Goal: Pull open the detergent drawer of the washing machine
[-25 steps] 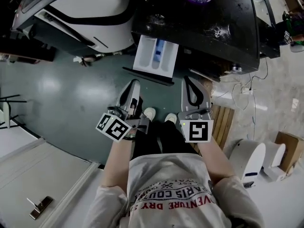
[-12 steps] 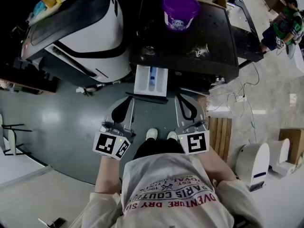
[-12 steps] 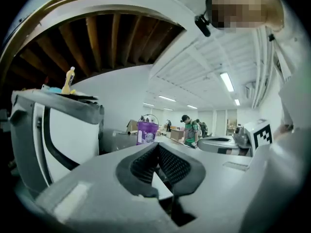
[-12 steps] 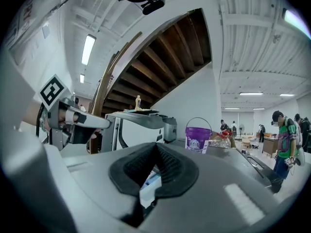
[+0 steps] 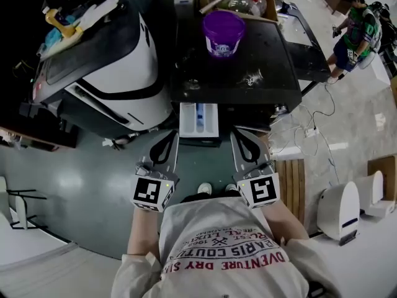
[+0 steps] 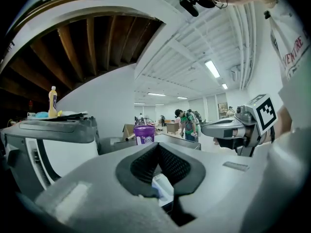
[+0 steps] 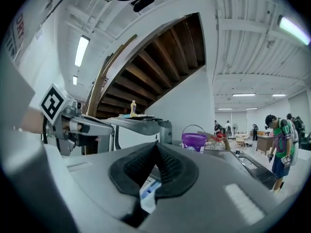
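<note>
The detergent drawer is seen pulled out of the front of the dark washing machine, just under the left part of its black top. It hangs over the green floor. Its white tray lies open to the head view, with a blue compartment down the middle and a dark front panel at the near end.

The 2 grippers are held to either side of that front panel, pointing toward the machine. The left gripper is clenched: in its own view the jaws are met at the tips and nothing is grasped, only a slice of the white and blue drawer being glimpsed through the loop behind them. The right gripper is likewise clenched on nothing, its tips pressed together in its own view. Whether either gripper touches the drawer cannot be told from the head view.

A purple bucket is stood on top of the washing machine. A white machine is placed just beside it on the left, with a yellow bottle on top. The wearer's shoes are seen between the grippers' marker cubes. A wooden pallet lies to the right, and another person stands well apart at the upper right.
</note>
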Demonstrator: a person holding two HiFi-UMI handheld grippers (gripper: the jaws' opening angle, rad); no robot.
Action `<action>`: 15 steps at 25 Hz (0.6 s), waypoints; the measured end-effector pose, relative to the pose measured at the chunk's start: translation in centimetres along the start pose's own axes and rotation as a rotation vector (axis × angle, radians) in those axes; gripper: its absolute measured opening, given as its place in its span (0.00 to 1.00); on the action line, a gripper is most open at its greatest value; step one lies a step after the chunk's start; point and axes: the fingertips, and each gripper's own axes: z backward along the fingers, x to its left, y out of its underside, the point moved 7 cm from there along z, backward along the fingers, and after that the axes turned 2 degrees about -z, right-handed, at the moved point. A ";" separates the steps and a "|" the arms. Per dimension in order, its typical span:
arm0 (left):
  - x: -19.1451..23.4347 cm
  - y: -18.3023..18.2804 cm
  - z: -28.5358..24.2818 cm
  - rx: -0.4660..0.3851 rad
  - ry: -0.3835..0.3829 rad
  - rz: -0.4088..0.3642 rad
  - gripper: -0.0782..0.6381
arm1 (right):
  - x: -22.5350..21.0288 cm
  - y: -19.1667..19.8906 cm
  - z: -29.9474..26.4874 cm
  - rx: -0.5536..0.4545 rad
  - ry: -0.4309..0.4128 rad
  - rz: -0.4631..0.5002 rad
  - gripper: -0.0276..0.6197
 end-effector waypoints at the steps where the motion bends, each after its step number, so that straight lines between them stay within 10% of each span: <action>1: 0.1 -0.1 0.1 -0.003 0.005 -0.002 0.11 | 0.1 0.0 0.2 -0.007 -0.005 0.005 0.04; 15: 1.9 -0.7 1.3 -0.048 0.102 0.064 0.11 | 1.8 -1.4 -0.6 -0.072 -0.020 -0.006 0.04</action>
